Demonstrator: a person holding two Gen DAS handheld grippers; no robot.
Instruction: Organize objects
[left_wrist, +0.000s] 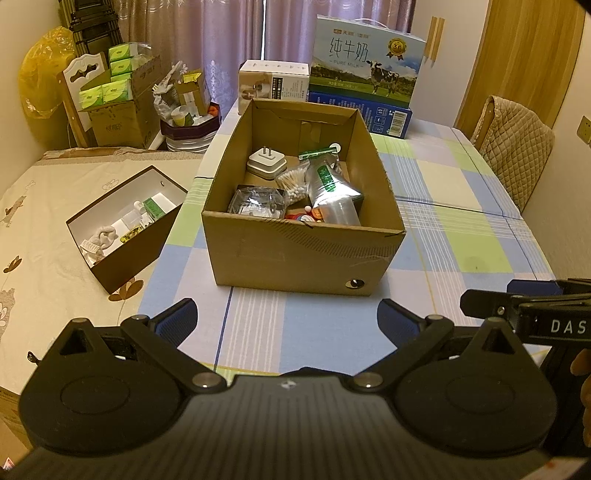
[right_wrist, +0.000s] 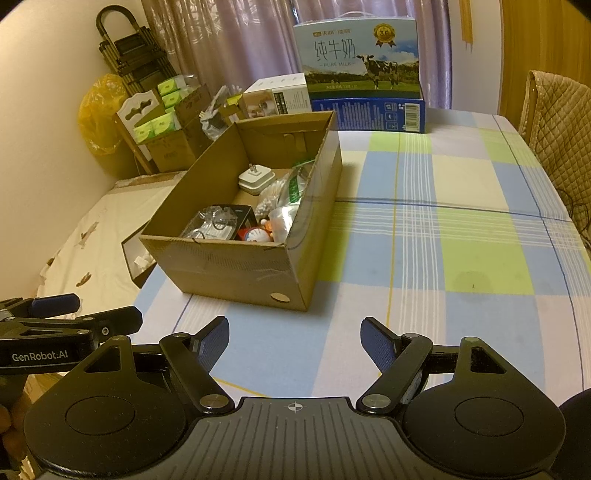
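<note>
Cardboard box (left_wrist: 303, 254) sits on the checked tablecloth (left_wrist: 461, 236), holding a white plug (left_wrist: 266, 161) and cotton swabs (left_wrist: 293, 184); left gripper (left_wrist: 286, 325) spread wide, empty; right wrist view: right gripper (right_wrist: 294, 345) spread wide, empty, short of the box.

An open brown cardboard box (left_wrist: 303, 254) sits near the left edge of the checked blue-and-green tablecloth (left_wrist: 461, 236). In it: a white wall plug (left_wrist: 266, 161) at the back, a clear plastic bag of cotton swabs (left_wrist: 295, 184) mid-box. Behind it, at the far edge — a blue milk carton (left_wrist: 364, 61). Off the left edge lies a dark shallow box (left_wrist: 125, 225).
</note>
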